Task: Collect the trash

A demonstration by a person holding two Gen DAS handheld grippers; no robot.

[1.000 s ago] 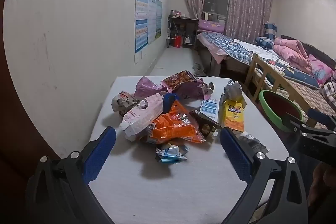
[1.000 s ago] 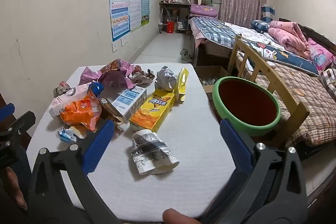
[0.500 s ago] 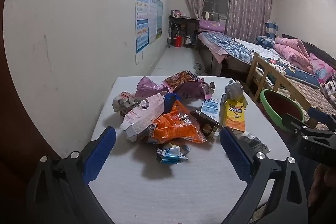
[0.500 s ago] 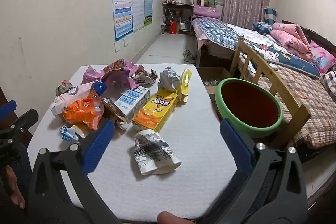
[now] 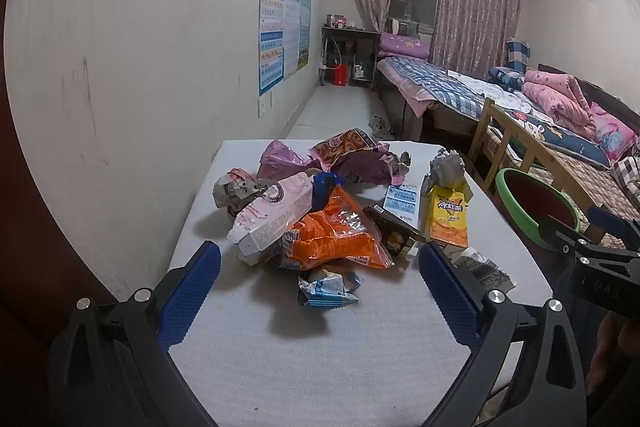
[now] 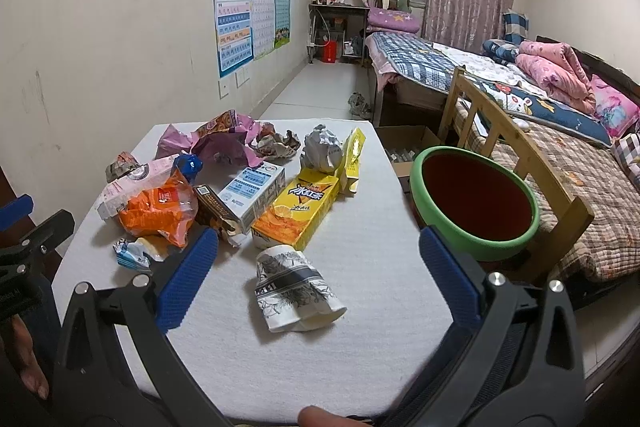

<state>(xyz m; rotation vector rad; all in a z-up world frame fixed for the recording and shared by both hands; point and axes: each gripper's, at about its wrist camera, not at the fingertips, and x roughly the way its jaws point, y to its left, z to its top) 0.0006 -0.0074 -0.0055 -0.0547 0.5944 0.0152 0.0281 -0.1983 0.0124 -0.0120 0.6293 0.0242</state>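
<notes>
White table carries trash heaped far left; a crushed cup lies nearer. Green bin stands right. Both grippers, left and right, hover spread, empty.

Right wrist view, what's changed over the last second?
The right hand-held gripper has drawn back slightly toward the near table edge, jaws open, nothing grasped. The left hand-held gripper barely shifted, also open. The crushed paper cup, trash pile and green basin stayed put.
</notes>
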